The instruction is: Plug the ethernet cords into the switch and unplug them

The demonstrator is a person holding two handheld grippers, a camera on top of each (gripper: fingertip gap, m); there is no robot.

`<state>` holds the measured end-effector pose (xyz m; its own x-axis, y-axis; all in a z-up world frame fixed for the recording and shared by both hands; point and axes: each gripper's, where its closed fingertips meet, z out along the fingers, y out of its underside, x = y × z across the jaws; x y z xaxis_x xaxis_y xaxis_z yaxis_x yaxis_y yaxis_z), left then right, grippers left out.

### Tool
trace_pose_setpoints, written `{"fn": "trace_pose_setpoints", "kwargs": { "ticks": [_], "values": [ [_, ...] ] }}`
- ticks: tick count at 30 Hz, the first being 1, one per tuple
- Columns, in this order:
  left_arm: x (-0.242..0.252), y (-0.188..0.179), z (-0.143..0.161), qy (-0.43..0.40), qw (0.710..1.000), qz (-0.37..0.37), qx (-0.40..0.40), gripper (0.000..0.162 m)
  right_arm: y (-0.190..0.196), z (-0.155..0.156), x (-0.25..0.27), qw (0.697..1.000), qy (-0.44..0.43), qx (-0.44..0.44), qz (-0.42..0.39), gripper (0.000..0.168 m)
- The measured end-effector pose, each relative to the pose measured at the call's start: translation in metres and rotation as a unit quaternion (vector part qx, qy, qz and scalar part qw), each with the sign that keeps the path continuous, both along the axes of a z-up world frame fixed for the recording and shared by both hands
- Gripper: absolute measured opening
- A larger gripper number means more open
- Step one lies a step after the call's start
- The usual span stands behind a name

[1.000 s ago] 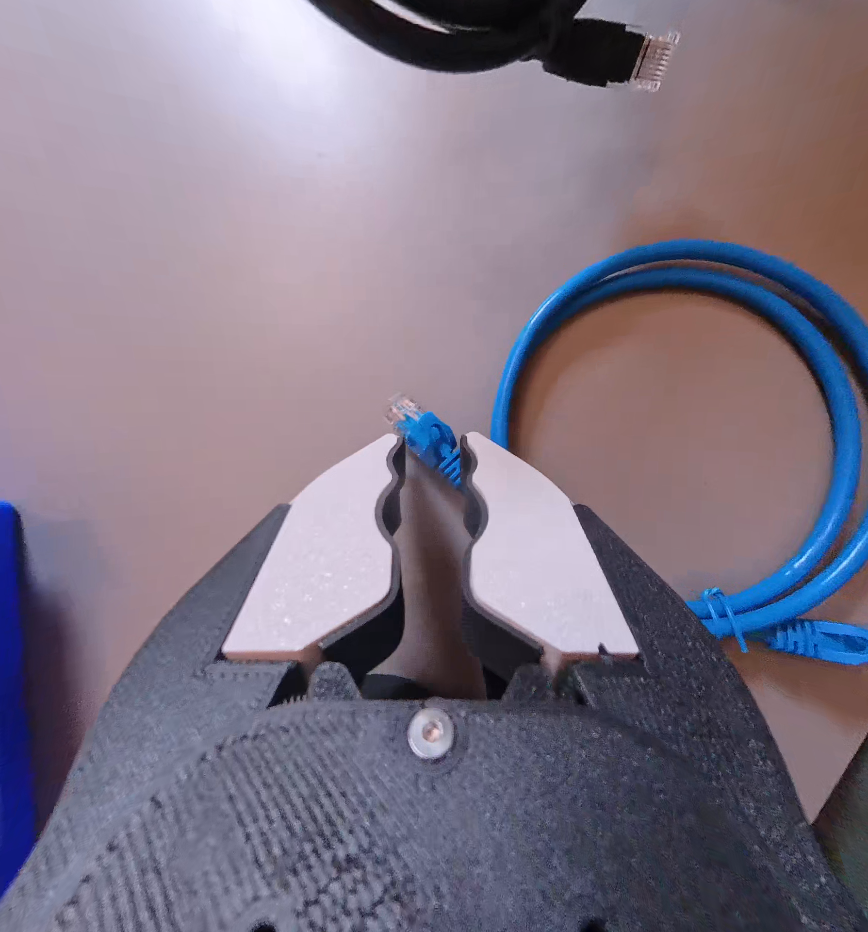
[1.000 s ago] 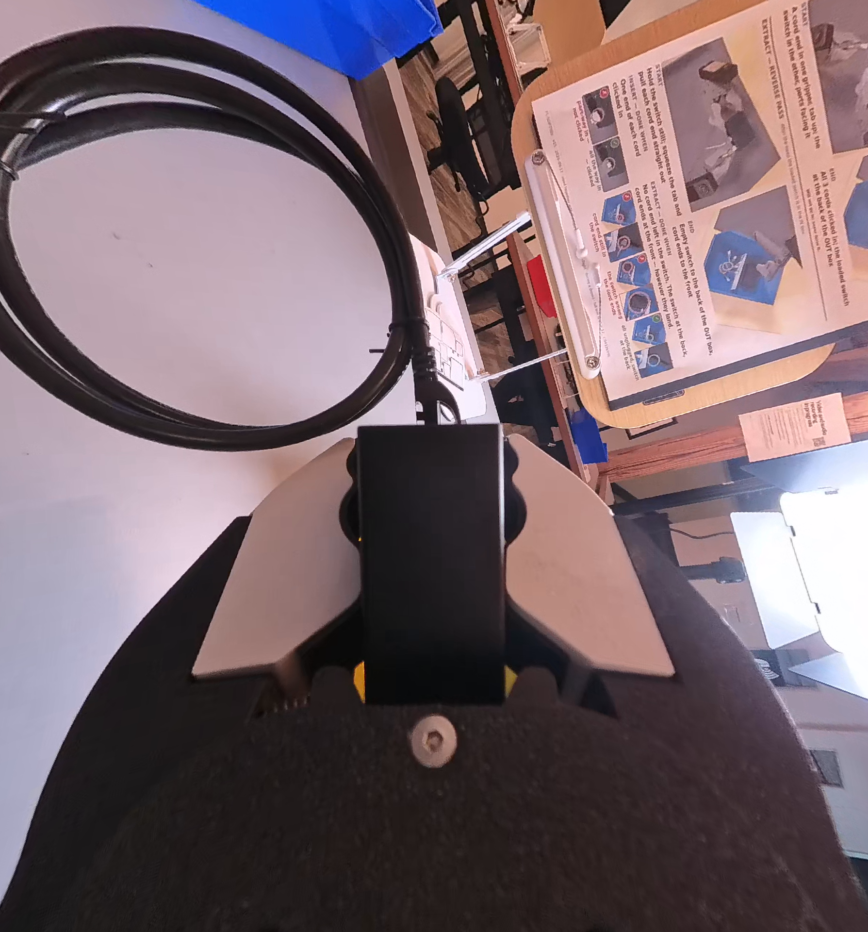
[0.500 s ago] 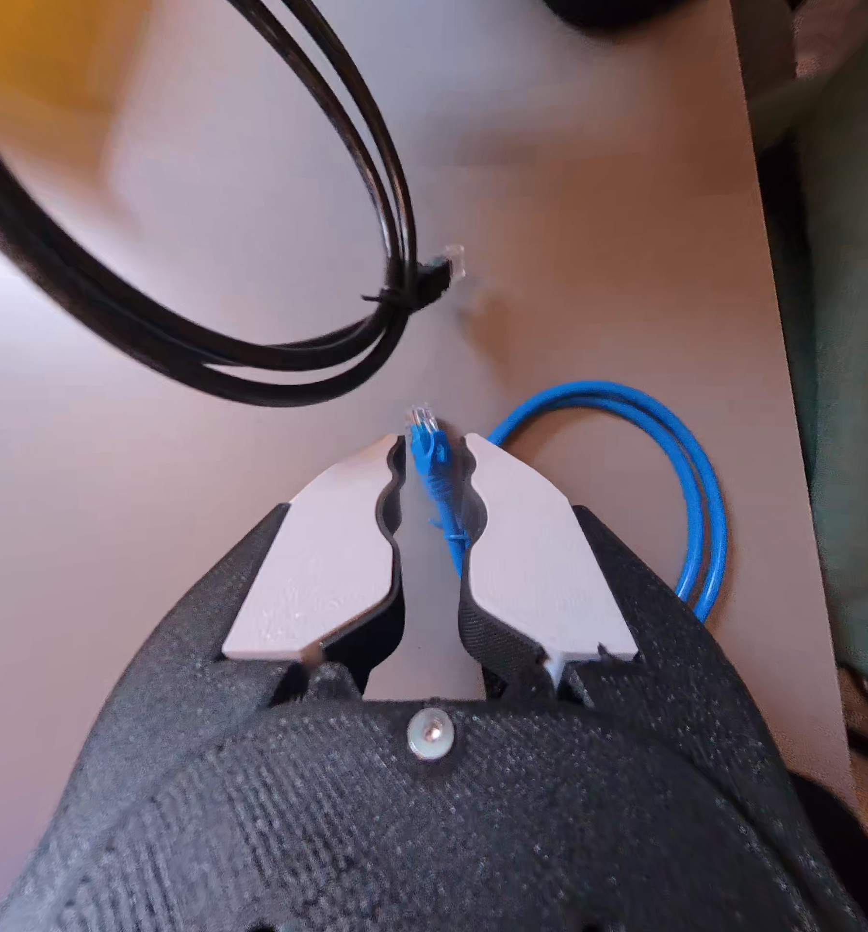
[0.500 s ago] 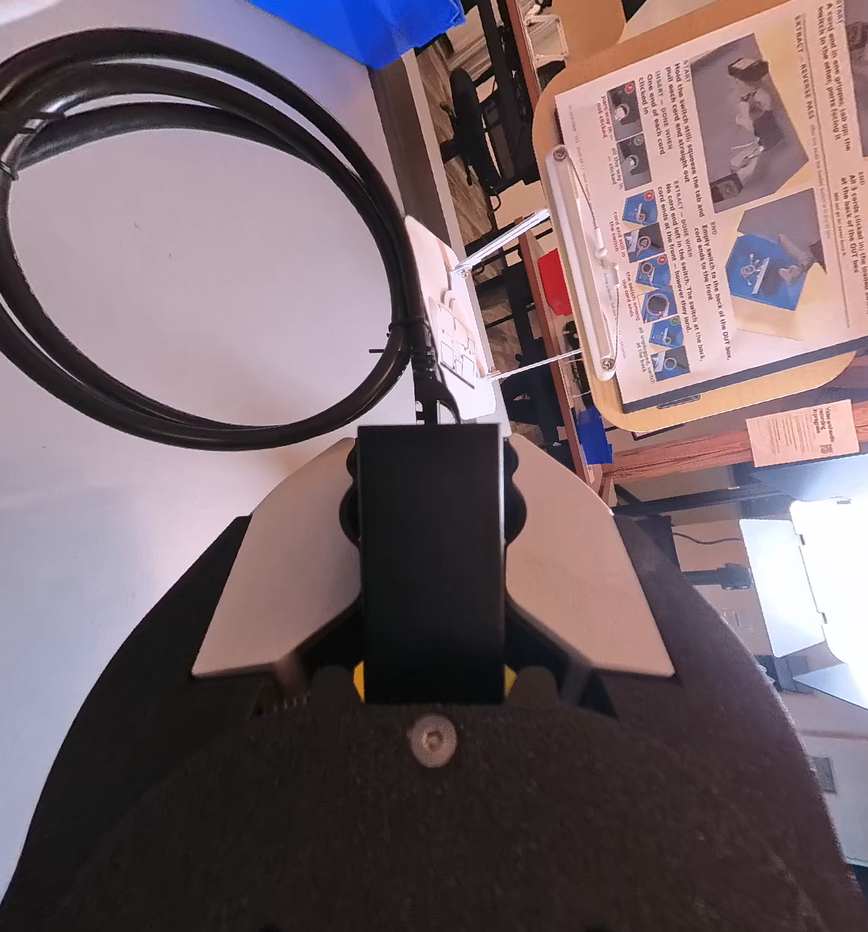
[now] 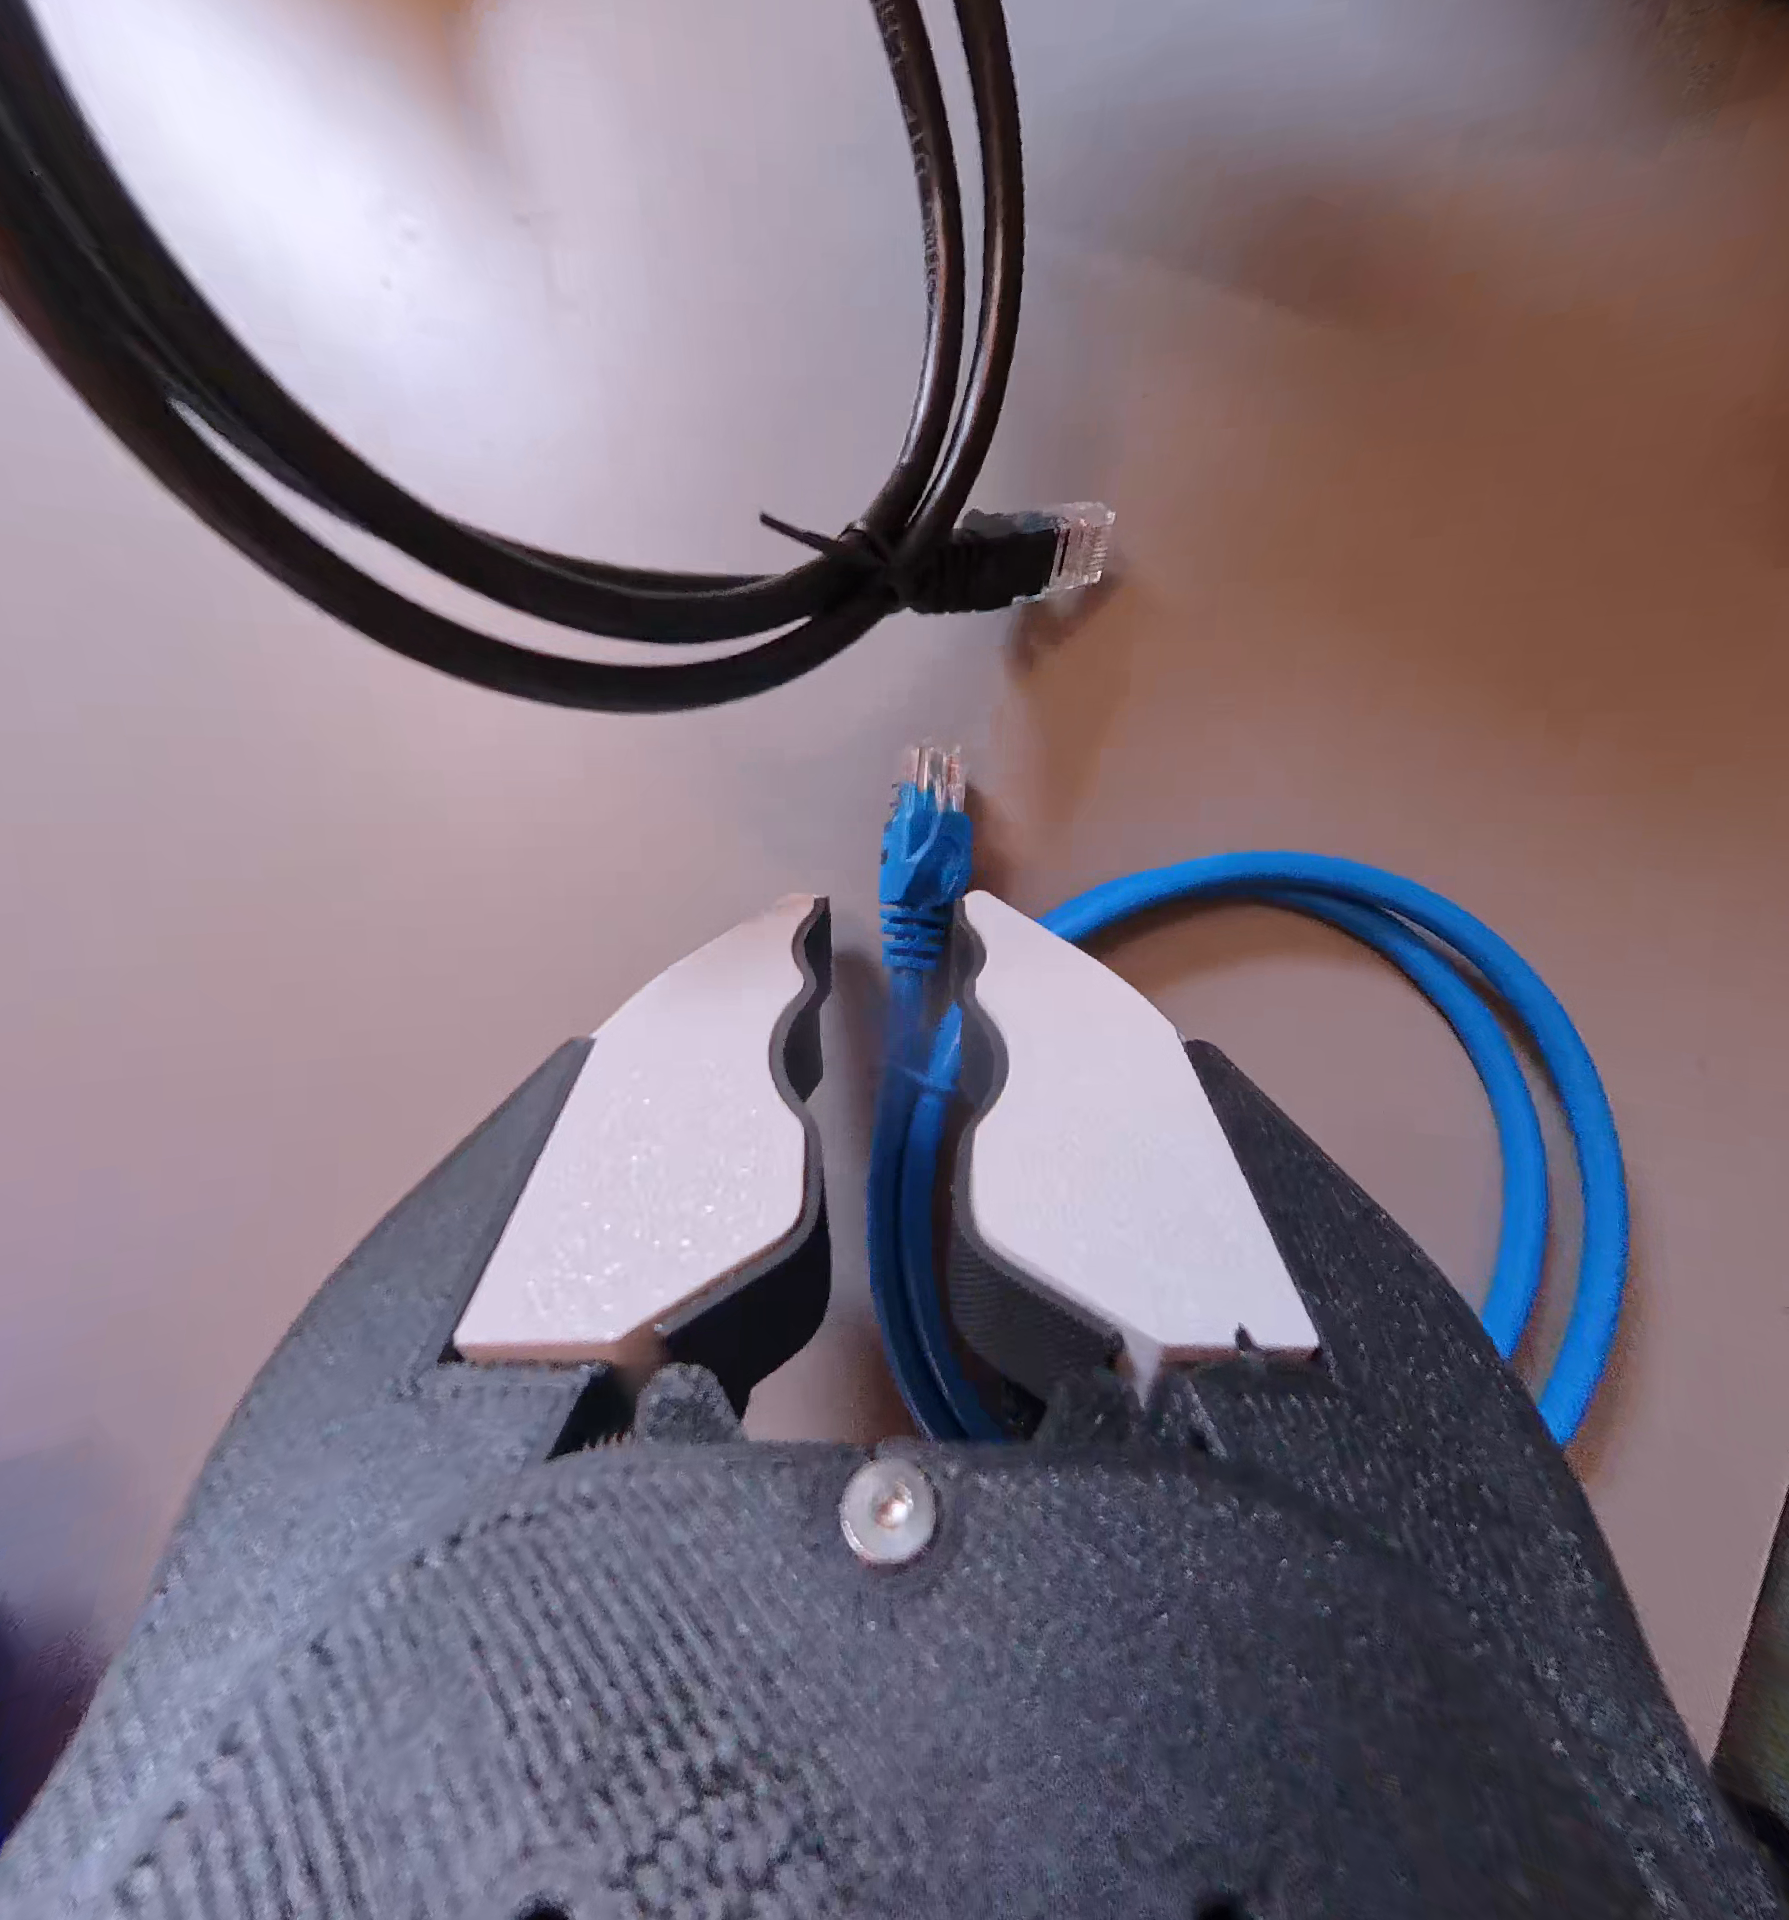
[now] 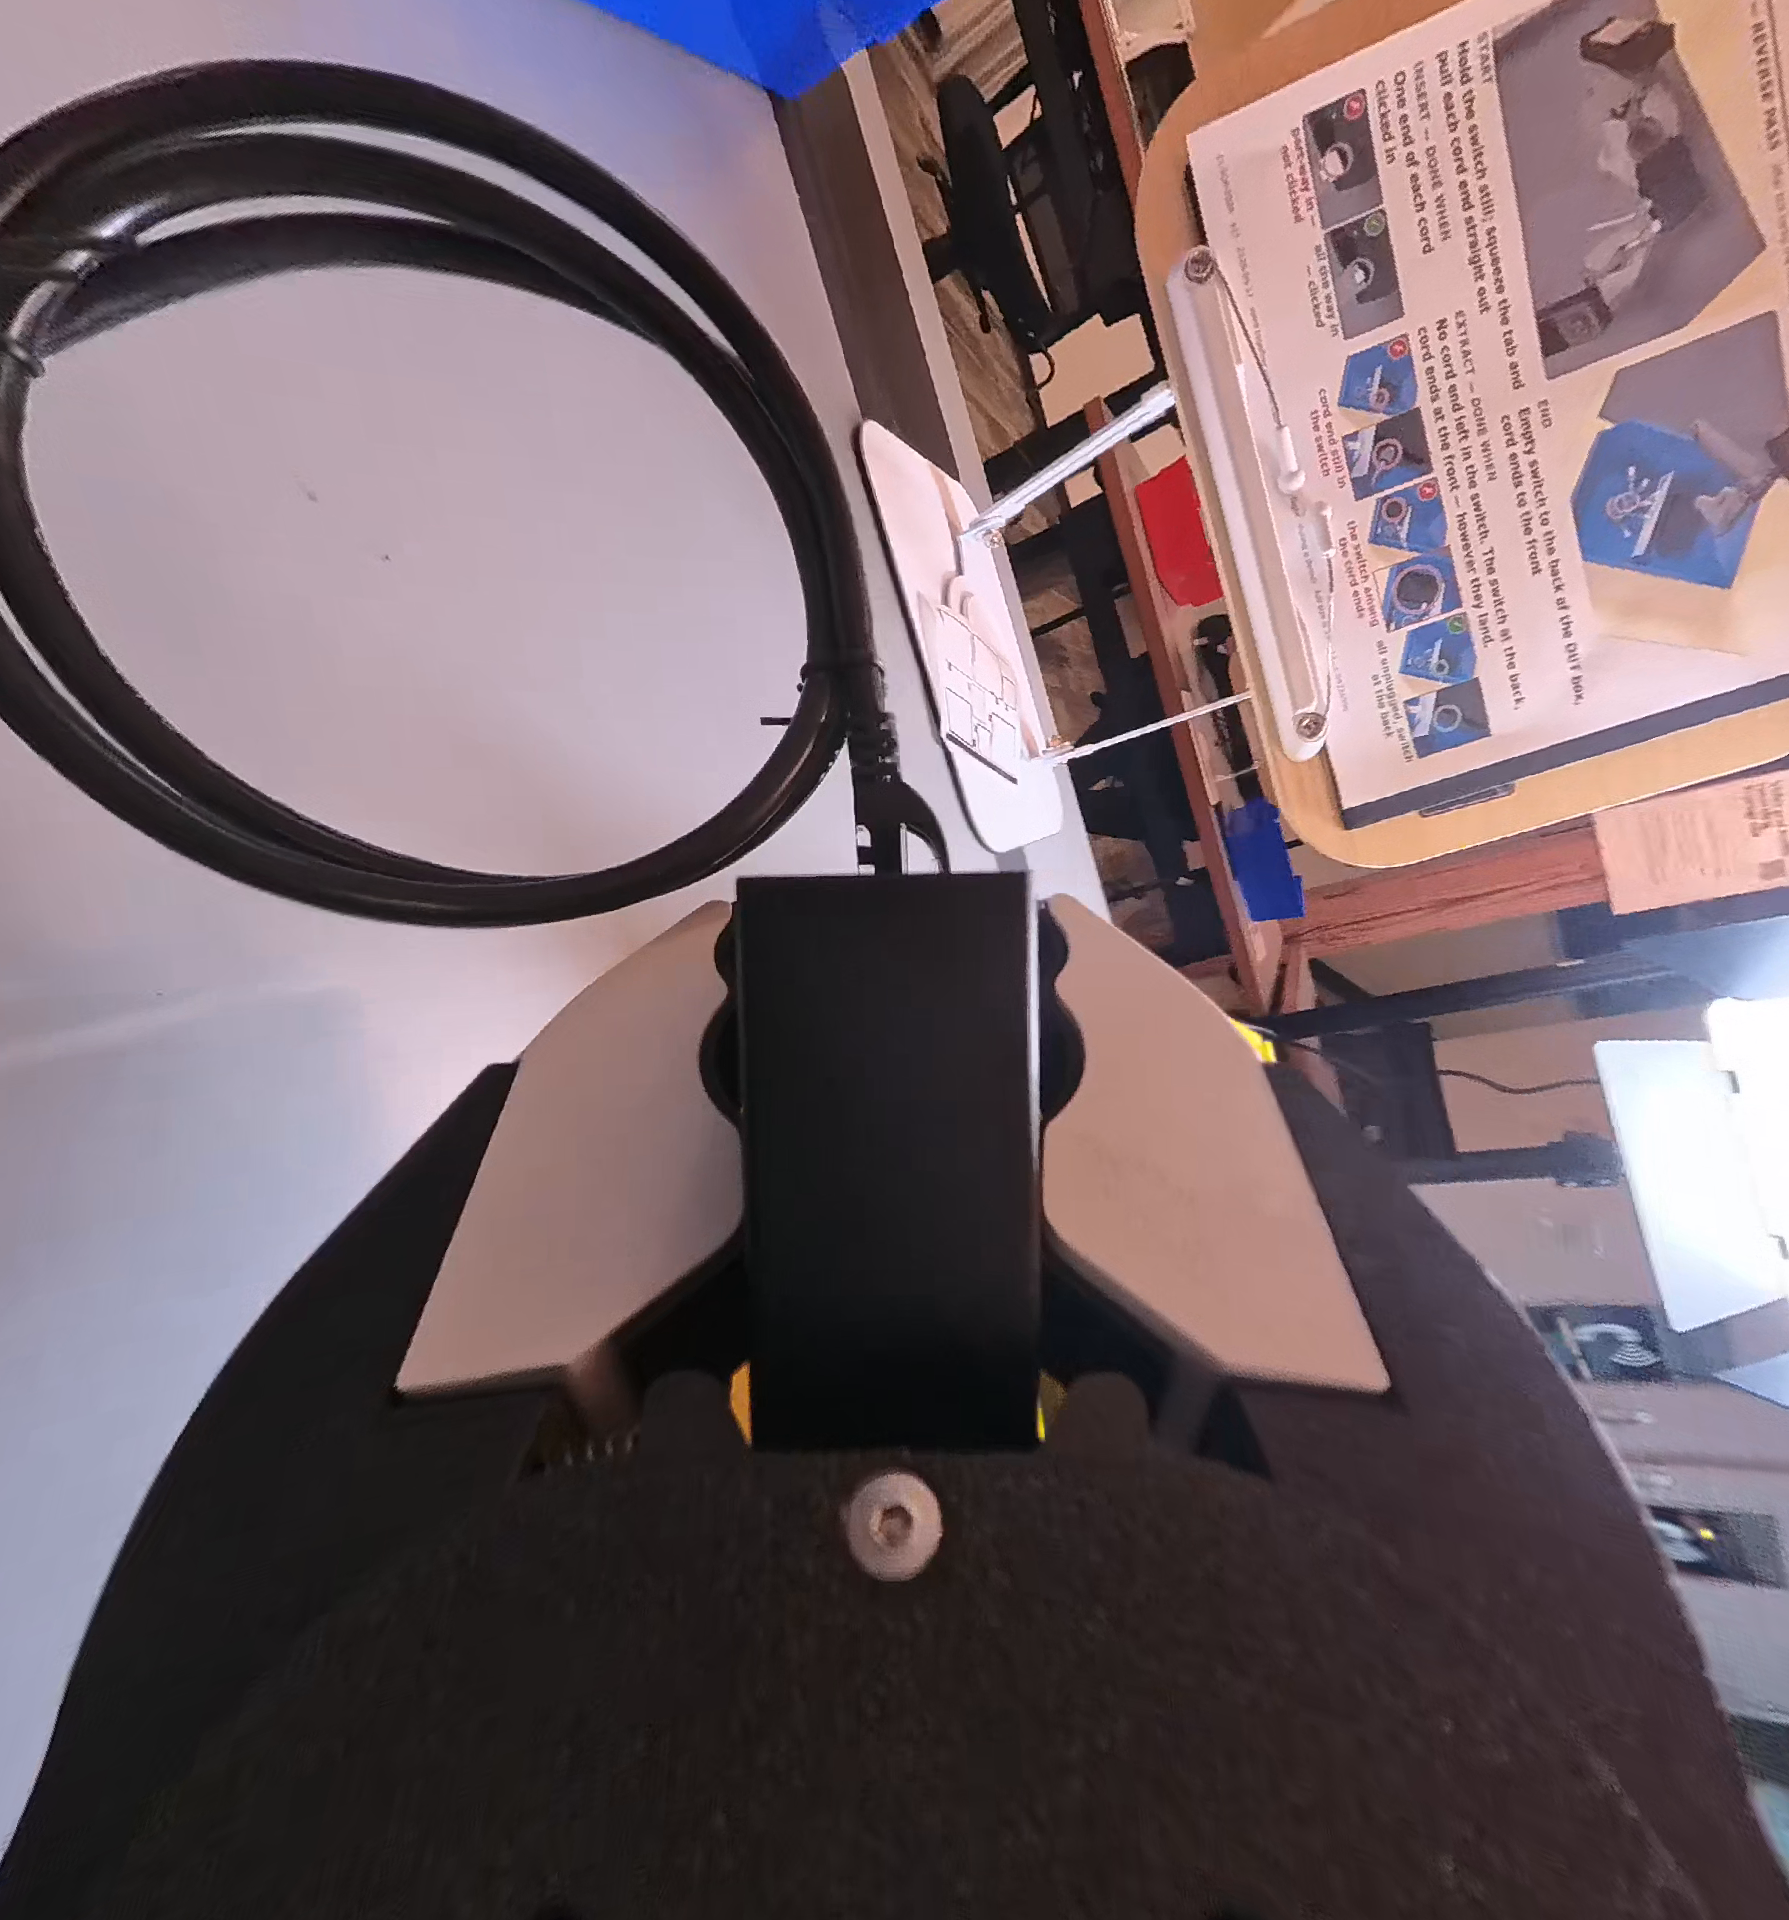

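Left tool (image 5: 892,914) is standing narrowly parted around the blue cord (image 5: 919,883), its plug pointing to twelve o'clock above the bench (image 5: 350,935). Right tool (image 6: 885,920) is clamping the black switch (image 6: 885,1153), the black cord (image 6: 370,520) looping at ten o'clock, one end entering the switch.

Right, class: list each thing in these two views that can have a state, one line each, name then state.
left gripper: open, blue cord lying between its fingers, not clamped.
blue cord: unplugged, coiled, plug pointing forward.
black cord: coiled and tied; one plug free, the other end runs into the switch.
switch: held in the right gripper.
right gripper: shut on the switch.
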<state>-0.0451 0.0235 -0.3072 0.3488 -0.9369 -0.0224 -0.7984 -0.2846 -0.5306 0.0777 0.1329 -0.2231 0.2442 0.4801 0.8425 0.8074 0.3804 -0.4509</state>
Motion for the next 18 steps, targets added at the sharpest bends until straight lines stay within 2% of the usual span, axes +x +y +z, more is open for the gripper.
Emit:
{"fn": "trace_pose_setpoints", "kwargs": {
  "ticks": [1, 13, 16, 18],
  "values": [
    [0.0, 0.0, 0.0, 0.006, 1.0, -0.007, 0.008, 0.021, 0.0, 0.0, 0.0, 1.0, 0.007, -0.006, -0.001, 0.052],
    [0.006, 0.003, -0.002, 0.013, 0.994, -0.044, 0.097, 0.014, 0.011, -0.005, 0.01, 0.996, 0.059, -0.06, -0.023, 0.052],
    [0.006, 0.003, -0.002, 0.009, 0.995, -0.048, 0.089, 0.013, 0.01, -0.006, 0.009, 0.996, 0.058, -0.061, -0.021, 0.052],
    [0.005, 0.001, -0.001, -0.025, 0.998, -0.047, 0.037, 0.013, 0.008, -0.004, 0.009, 0.997, 0.058, -0.055, -0.016, 0.052]
  ]
}}
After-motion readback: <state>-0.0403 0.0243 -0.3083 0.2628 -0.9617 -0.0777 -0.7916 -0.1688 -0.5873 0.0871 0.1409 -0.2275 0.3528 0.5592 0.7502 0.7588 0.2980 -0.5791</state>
